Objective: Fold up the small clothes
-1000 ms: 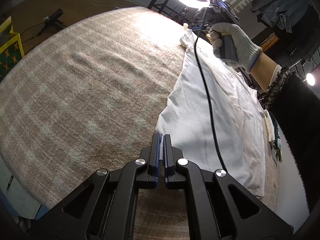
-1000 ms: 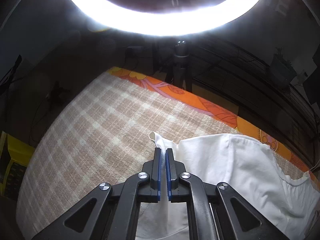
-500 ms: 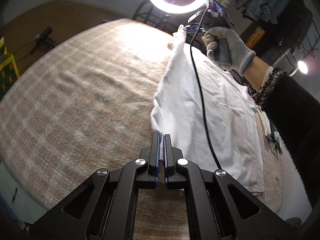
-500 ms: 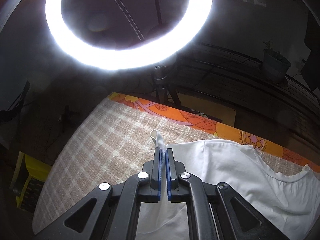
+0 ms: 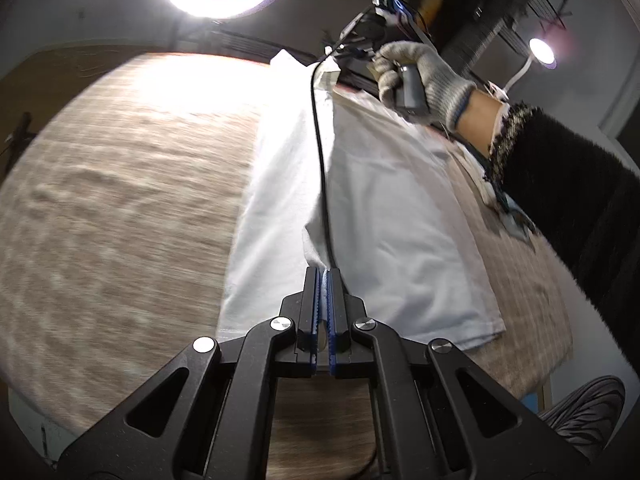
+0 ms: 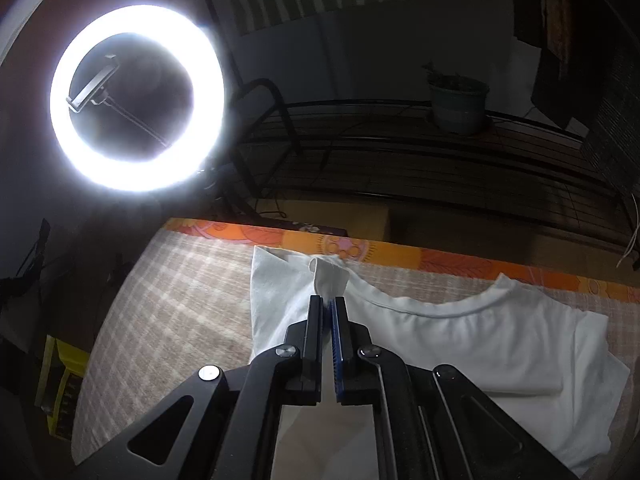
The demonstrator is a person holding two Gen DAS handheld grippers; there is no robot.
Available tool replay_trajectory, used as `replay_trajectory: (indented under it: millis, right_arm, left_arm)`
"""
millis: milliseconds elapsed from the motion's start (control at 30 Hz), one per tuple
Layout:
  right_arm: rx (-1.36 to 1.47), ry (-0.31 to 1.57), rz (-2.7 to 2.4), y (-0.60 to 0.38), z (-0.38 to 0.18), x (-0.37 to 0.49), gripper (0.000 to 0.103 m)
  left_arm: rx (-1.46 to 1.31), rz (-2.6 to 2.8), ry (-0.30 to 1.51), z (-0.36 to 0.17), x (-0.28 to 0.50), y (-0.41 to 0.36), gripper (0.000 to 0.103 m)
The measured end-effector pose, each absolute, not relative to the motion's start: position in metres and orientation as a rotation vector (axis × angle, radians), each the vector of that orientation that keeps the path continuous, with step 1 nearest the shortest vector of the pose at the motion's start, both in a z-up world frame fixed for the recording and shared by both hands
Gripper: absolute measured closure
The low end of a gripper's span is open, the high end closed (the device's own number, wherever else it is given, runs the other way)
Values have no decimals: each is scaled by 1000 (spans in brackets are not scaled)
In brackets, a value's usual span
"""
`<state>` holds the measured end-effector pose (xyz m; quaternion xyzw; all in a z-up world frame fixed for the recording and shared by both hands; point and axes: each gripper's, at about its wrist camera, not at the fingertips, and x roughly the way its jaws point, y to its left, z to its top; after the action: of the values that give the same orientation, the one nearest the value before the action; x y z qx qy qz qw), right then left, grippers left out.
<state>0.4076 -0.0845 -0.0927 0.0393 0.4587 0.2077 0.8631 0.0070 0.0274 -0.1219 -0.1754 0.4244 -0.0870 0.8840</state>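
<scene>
A white T-shirt [image 5: 392, 208] lies on a beige checked tablecloth [image 5: 120, 200]. My left gripper [image 5: 322, 276] is shut on the shirt's near left edge and holds it lifted over the body. My right gripper [image 6: 328, 306] is shut on the far left edge near the shoulder, with a strip of white cloth [image 6: 330, 280] sticking out past the fingers. The lifted side drapes as a flap [image 6: 276, 296] between both grippers. The neckline [image 6: 440, 308] and right side of the shirt [image 6: 520, 360] lie flat. The right gripper also shows in the left wrist view [image 5: 332, 68], held by a gloved hand [image 5: 424, 76].
A bright ring light [image 6: 136, 98] stands beyond the table's far edge, next to a black wire rack with a plant pot [image 6: 458, 106]. An orange patterned border [image 6: 440, 258] runs along the far table edge. A black cable [image 5: 320, 152] hangs over the shirt. A small folded item [image 5: 508, 208] lies at the right.
Both grippers have lifted the shirt's left edge and carried it rightward over the body, so the left side now stands up as a fold.
</scene>
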Motion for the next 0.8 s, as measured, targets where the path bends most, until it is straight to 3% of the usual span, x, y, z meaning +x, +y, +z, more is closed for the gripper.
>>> replay_trajectory:
  millis: [267,300,400,500,633,800]
  right_arm:
    - [67,1011,366,-113,-126,411,100]
    - [72,1034,354,-116,-130,413,96]
    - [95,1026,319,-134,-126,410,68]
    - [103,995,299,-156,-112,400,65]
    - [129,960,266,-190,-93,383,49]
    - [147,914,217,-244,-70,352,49]
  left_arm:
    - [-342,-247,959,-134,16,8,102]
    - [-342,-260,963,-134,16,7,102]
    - [-321,-296,970,-134,11,4,102]
    - [-320,-329,970,-131,1,3,101]
    - [-333,-414,958,-121,-20,3,101]
    - [-274,-475,942,-115,-49,-9,100]
